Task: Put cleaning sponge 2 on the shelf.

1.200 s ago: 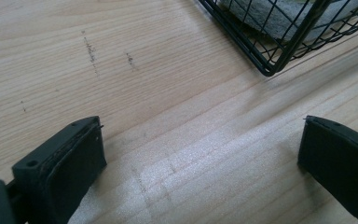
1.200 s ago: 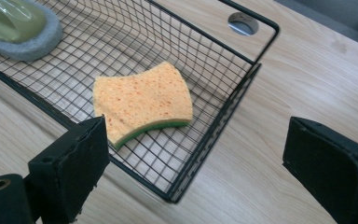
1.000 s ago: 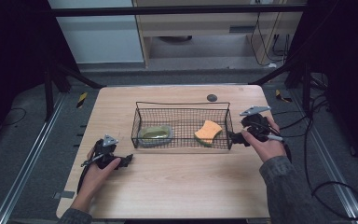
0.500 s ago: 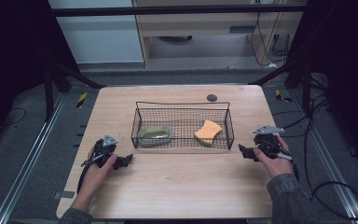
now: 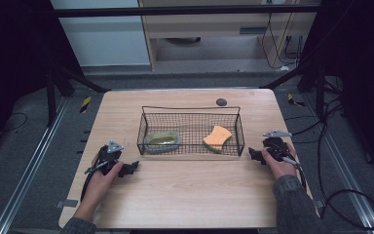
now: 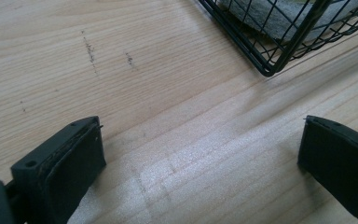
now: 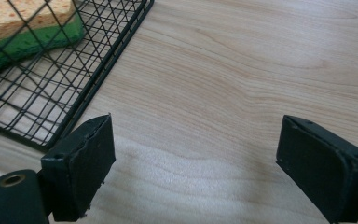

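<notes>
Both released, left gripper [image 5: 130, 168] and right gripper [image 5: 254, 155] resting on the table [image 5: 185, 195] flanking the wire basket [image 5: 191, 154]; inside at right, sponge [image 5: 217, 138], likely light and squashy, best pinched across its edges.

No text, label, brand, number or sign could be read anywhere in these pictures, neither on the worktop [image 5: 185, 195] nor on the basket [image 5: 191, 146].
</notes>
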